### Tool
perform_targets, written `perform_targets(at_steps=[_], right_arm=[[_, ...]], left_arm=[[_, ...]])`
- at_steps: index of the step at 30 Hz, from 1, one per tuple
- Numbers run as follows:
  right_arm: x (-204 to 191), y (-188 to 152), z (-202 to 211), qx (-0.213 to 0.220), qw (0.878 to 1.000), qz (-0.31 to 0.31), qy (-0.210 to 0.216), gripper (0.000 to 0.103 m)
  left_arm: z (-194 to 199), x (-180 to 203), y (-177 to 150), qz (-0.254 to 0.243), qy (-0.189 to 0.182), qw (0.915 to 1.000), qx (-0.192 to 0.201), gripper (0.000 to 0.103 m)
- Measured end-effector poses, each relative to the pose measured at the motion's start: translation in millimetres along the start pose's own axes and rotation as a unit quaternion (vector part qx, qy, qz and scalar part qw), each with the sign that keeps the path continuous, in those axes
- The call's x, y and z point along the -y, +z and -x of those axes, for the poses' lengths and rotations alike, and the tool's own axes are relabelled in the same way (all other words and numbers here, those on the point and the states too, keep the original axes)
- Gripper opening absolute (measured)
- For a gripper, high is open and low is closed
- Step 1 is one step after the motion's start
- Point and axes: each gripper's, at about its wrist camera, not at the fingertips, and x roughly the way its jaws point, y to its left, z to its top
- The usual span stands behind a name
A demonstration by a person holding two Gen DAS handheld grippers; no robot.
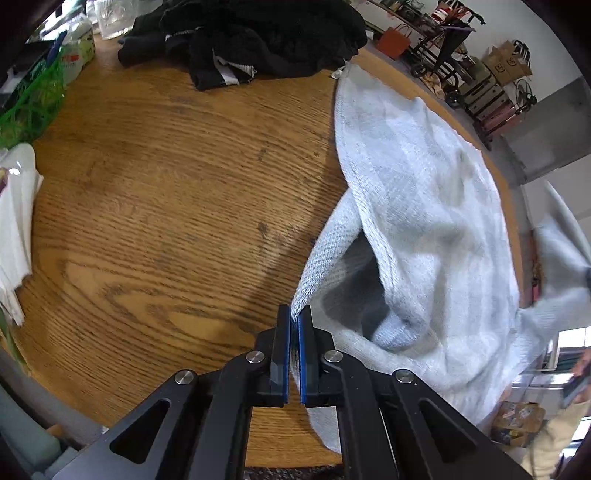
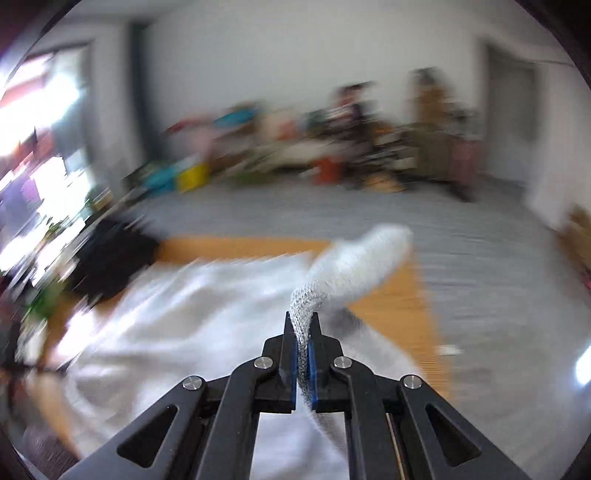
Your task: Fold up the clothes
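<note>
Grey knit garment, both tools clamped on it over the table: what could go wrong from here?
1. The left tool pinches only a thin edge of the grey knit garment; a hard pull could slip it out.
2. Much of the garment hangs past the wooden table edge, so it may slide off if released.
3. The right tool view is heavily blurred; a swing could drag cloth into the black clothes pile.

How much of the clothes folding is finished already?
Done: nothing looks folded yet. In hand: the left hand-held gripper and the right hand-held gripper are each shut on an edge of the light grey garment, which lies partly lifted and rumpled on the wooden table. Left: folding that garment flat, then the black clothes pile heaped at the table's far edge.
</note>
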Motion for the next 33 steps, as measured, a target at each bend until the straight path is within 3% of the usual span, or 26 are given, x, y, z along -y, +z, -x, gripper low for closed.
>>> perform_targets(at_steps=[3,6,8,11,12,13,15,17,20,22,25,29,30,32,33], right_arm=[[-79.1,-22.2,-63.9,-0.078,0.993,0.051,0.072,0.010],[-134.2,-63.7,-103.5,-0.158,0.976,0.082,0.123,0.045],[-149.5,-89.9,-104.5,-0.183,0.968,0.106,0.132,0.048],[-128.6,-103.1,-75.4,-0.167,0.972,0.123,0.115,0.060],[-111.9,-100.6,-66.0,-0.156,0.976,0.116,0.101,0.068],[-96.3,-100.9,-55.5,-0.146,0.981,0.104,0.074,0.074],[-54.2,-105.4,-33.0,-0.136,0.988,0.068,0.008,0.077],[-7.2,-122.1,-17.9,-0.147,0.986,0.035,-0.071,0.078],[42.1,-160.3,-6.5,-0.186,0.974,0.007,-0.131,0.078],[63.7,-182.8,-1.6,-0.206,0.971,-0.022,-0.123,0.078],[64.9,-194.5,-2.6,-0.197,0.975,-0.037,-0.098,0.078],[60.4,-198.5,-6.9,-0.184,0.979,-0.029,-0.083,0.076],[61.0,-199.4,-14.5,-0.188,0.978,-0.037,-0.077,0.072],[62.3,-201.3,-29.4,-0.196,0.977,-0.055,-0.066,0.049],[63.7,-202.7,-34.6,-0.197,0.976,-0.064,-0.064,0.044]], left_arm=[[6.8,-4.0,-9.3,0.004,-0.007,0.9996,-0.026,0.006],[18.8,-12.8,-22.5,0.012,-0.005,0.9981,-0.060,0.007],[29.0,-21.6,-29.8,0.010,-0.008,0.9972,-0.074,0.008],[44.0,-16.8,-17.8,0.009,-0.013,0.9981,-0.059,0.021],[47.7,-11.4,-11.0,0.006,-0.017,0.9986,-0.050,0.033],[49.8,-2.6,-2.1,0.000,-0.025,0.9989,-0.039,0.045],[51.2,19.2,15.8,-0.025,-0.043,0.9985,-0.020,0.060],[33.7,58.8,39.6,-0.065,-0.042,0.9969,-0.012,0.064],[-19.9,127.1,71.0,-0.108,-0.048,0.9926,-0.028,0.064],[-55.8,173.6,81.4,-0.136,-0.073,0.9865,-0.053,0.064],[-99.9,238.1,74.4,-0.183,-0.096,0.9739,-0.094,0.064],[-133.3,285.9,53.0,-0.204,-0.133,0.9598,-0.140,0.064],[-131.1,286.9,47.4,-0.208,-0.135,0.9581,-0.143,0.064],[-126.5,282.8,39.9,-0.215,-0.129,0.9580,-0.140,0.064],[-126.6,279.9,39.3,-0.215,-0.126,0.9586,-0.138,0.064]])
